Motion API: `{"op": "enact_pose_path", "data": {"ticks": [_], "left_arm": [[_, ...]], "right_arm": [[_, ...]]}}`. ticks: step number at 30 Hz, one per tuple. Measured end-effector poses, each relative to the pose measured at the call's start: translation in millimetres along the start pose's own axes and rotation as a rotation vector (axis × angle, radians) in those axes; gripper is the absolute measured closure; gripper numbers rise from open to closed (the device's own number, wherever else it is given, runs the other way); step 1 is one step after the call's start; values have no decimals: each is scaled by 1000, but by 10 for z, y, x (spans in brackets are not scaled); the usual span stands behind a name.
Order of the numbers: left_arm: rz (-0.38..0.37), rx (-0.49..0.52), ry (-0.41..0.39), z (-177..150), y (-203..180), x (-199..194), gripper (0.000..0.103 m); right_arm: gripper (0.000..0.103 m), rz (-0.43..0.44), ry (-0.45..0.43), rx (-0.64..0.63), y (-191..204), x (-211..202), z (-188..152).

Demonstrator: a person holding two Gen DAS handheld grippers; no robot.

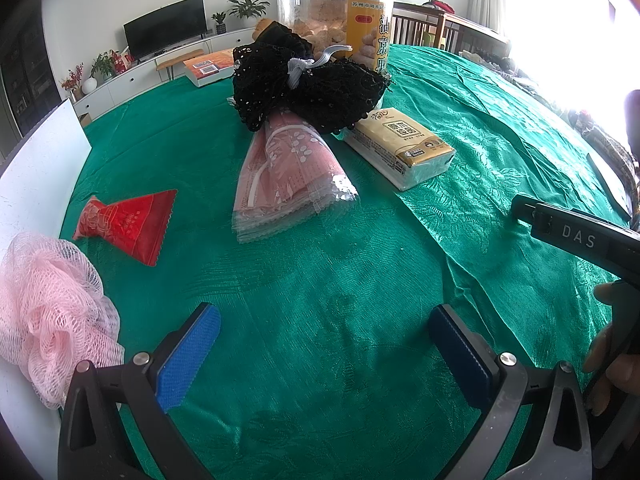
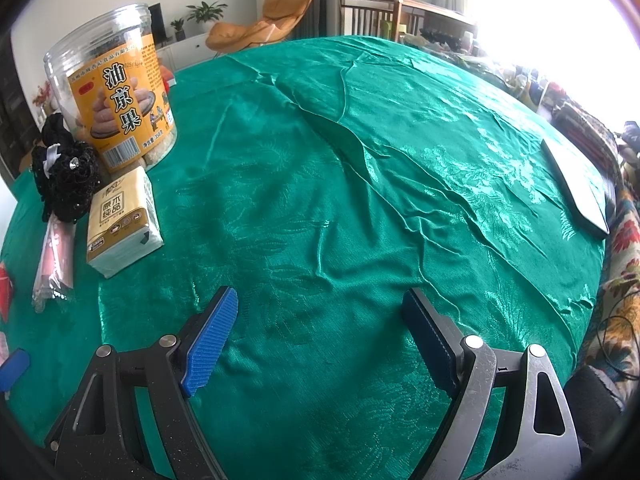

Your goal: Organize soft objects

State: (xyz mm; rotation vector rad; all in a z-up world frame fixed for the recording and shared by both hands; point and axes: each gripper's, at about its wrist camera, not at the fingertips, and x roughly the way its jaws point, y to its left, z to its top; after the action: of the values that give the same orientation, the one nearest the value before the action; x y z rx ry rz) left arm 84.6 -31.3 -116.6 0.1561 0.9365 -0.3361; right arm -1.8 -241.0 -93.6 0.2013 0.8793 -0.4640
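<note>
Both grippers hover empty over the green tabletop (image 2: 320,184)

Left gripper (image 1: 324,344) & right gripper (image 2: 320,332): fingers spread wide, nothing btwn them. Pink mesh pouf (image 1: 52,312) lies at far left, red packet (image 1: 128,224) near it, clear mask pack (image 1: 284,176) mid-table w/ black lace bundle (image 1: 304,84) on its far end, tissue pack (image 1: 400,148) just beside, all in front of snack jar (image 1: 336,8)

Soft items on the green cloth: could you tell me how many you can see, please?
5: pink mesh puff far left, red pouch beside it, mask pack centre, black lace bundle behind it, tissue pack right. Others may be hidden.
</note>
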Motion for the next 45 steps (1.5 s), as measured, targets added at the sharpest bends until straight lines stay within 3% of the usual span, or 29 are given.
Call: {"op": "enact_pose_path", "data": {"ticks": [6, 9, 11, 12, 14, 16, 18, 22, 24, 26, 27, 29, 31, 32, 34, 36, 40, 45], "left_arm": [[12, -5, 2, -8, -4, -10, 0], [21, -67, 34, -85, -27, -178, 2], [15, -91, -38, -127, -30, -520, 2], [52, -99, -80, -108, 6, -665, 2], [208, -120, -149, 22, 153, -857, 2], [367, -156, -164, 195, 354, -846, 1], [436, -187, -80, 322, 550, -622, 1], [474, -202, 111, 322, 827, -51, 2], [426, -235, 124, 294, 900, 36, 2], [308, -262, 38, 278, 879, -128, 25], [232, -260, -2, 284, 834, -251, 46], [4, -234, -66, 342, 687, -521, 47], [-153, -198, -148, 353, 578, -838, 45], [-157, -174, -177, 350, 541, -950, 40], [-115, -146, -225, 330, 519, -1096, 0], [-80, -155, -261, 289, 618, -1139, 0], [-1, -196, -168, 220, 776, -894, 0], [189, -230, -63, 240, 734, -312, 0]], "right_arm": [[16, -2, -1, 1, 5, 2, -1], [16, -2, -2, 1, 5, 4, 3], [16, -2, -2, 1, 4, 5, 5], [16, -2, -1, 0, 4, 8, 1], [16, -3, -2, 0, 7, 9, 6], [16, -3, -2, 0, 6, 5, 1], [15, -2, -2, 1, 6, 7, 1], [15, -2, -3, 2, 10, 1, 3], [15, -1, -3, 1, 11, 2, 2], [15, -2, -3, 1, 12, 2, 3], [15, -2, -3, 1, 12, 3, -3], [15, -3, -3, 2, 12, 3, 1], [15, -2, -3, 1, 11, 5, -4], [15, -2, -3, 1, 11, 4, 0], [15, -2, -3, 1, 11, 6, -5], [15, -2, -3, 1, 11, 6, -6], [15, -2, -3, 1, 10, 7, -7], [15, -1, -3, 1, 9, 7, -6]]}}
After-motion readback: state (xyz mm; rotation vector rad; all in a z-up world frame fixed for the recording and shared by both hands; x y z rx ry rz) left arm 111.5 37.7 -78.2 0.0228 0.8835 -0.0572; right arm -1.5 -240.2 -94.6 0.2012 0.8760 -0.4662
